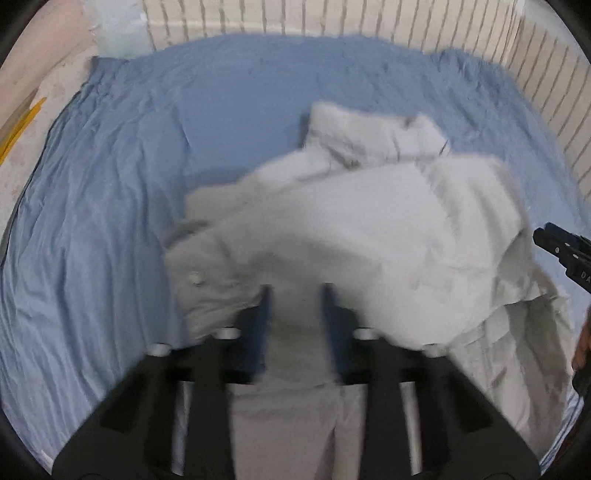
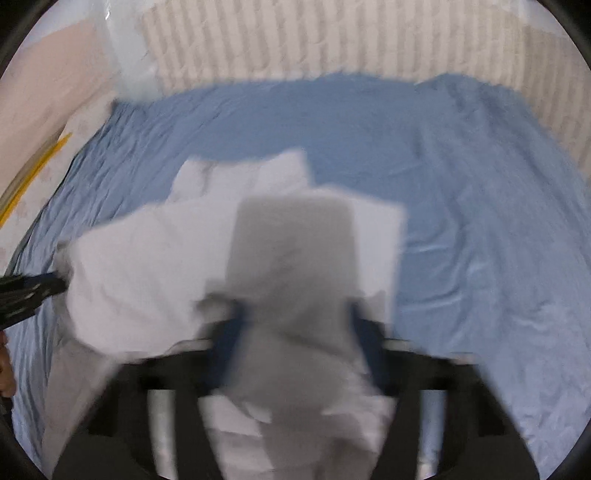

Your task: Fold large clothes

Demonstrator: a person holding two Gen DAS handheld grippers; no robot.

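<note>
— Beyond both sets of fingers, what takes up the most room?

— A bed under a wrinkled blue sheet [image 1: 110,229], running away from the fingers to a ribbed pale wall [image 1: 332,18] at the far end.

— And the garment?

— A large pale grey shirt [image 1: 369,236], bunched and half lifted. Its far part, with what looks like the collar, lies on the sheet ahead of the fingers; the near part hangs back toward both grippers. Its long axis seems to run away from the fingers toward the wall, though the blur makes that a guess.

— Who holds what?

— The left gripper [image 1: 295,291] has cloth running between its fingers, set fairly narrow and apparently pinching the near hem. The right gripper [image 2: 295,317] likewise has a strip of shirt gathered between its fingers. They stand side by side, each at one near corner, equally close.

— So the coming move?

— Probably carrying the near edge forward over the far part, keeping both corners level.

— Smallest detail?

— A button [image 1: 195,277], just left of the left fingers.
</note>
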